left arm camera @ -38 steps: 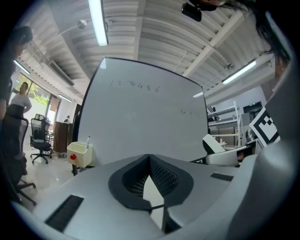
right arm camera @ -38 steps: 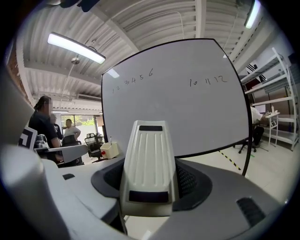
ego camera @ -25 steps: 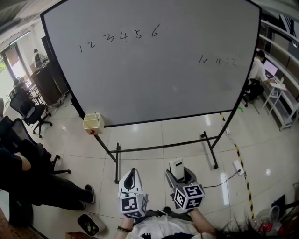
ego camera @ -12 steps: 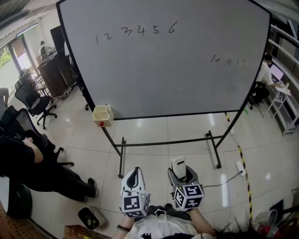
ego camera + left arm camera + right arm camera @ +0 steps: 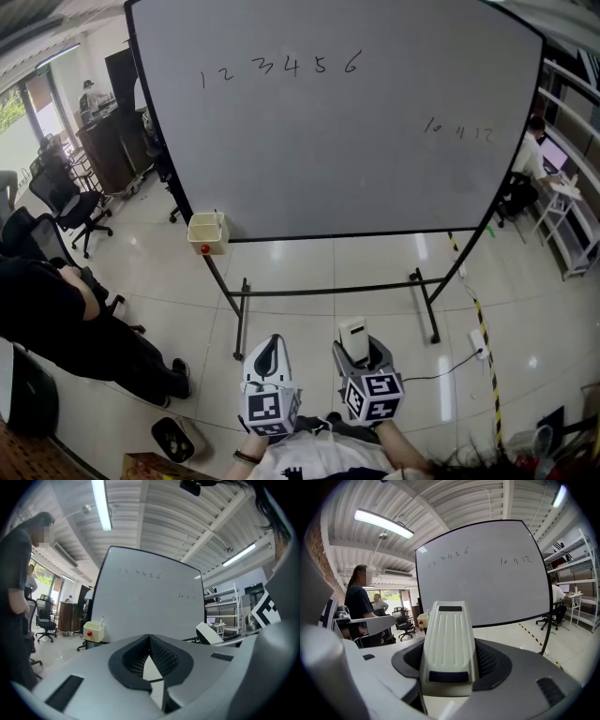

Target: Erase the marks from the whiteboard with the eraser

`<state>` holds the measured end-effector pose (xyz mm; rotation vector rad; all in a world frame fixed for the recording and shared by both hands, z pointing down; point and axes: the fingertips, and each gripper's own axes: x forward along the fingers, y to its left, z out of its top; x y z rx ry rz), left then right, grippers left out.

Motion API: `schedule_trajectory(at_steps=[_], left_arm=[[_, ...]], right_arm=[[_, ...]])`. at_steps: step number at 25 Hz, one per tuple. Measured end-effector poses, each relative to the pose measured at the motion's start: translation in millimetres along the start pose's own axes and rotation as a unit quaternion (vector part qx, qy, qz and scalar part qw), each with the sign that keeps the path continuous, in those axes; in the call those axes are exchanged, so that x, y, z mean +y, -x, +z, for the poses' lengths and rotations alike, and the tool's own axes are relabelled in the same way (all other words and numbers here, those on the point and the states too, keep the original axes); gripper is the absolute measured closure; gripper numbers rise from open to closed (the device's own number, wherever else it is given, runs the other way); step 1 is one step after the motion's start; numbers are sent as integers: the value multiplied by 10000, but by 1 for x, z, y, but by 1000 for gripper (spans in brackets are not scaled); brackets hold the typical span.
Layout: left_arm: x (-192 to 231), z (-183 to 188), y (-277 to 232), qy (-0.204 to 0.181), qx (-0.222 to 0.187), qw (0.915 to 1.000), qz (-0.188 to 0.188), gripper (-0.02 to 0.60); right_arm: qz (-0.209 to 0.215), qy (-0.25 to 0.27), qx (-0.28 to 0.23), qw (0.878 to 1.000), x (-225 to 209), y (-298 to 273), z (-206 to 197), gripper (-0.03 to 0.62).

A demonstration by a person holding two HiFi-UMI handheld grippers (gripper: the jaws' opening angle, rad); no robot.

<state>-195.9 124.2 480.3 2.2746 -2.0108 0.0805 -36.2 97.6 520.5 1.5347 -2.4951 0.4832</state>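
Note:
The whiteboard stands upright on a black frame some way ahead of me. It bears the handwritten marks "1 2 3 4 5 6" at the upper left and "10 11 12" at the right. My right gripper is held low near my body, shut on a white ribbed eraser, which sticks out forward between the jaws. That eraser fills the middle of the right gripper view, with the board beyond. My left gripper is shut with nothing in it, far from the board.
A cream box with a red knob hangs at the board's lower left corner. The stand's legs spread over the tiled floor. A seated person and office chairs are at the left. A person at a desk, shelving and a floor cable are at the right.
The head view has swung, so the whiteboard sits further right and a little lower in the picture. Both grippers stay low in front of me, the right still shut on the eraser.

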Motion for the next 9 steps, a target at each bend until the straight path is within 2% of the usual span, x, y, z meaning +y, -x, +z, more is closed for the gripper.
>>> schedule_trajectory(at_steps=[9], left_arm=[[-5,-3,-3,27,46,10000,-5,588]], right_arm=[[-135,34,33,9999,-14,1,-1,319]])
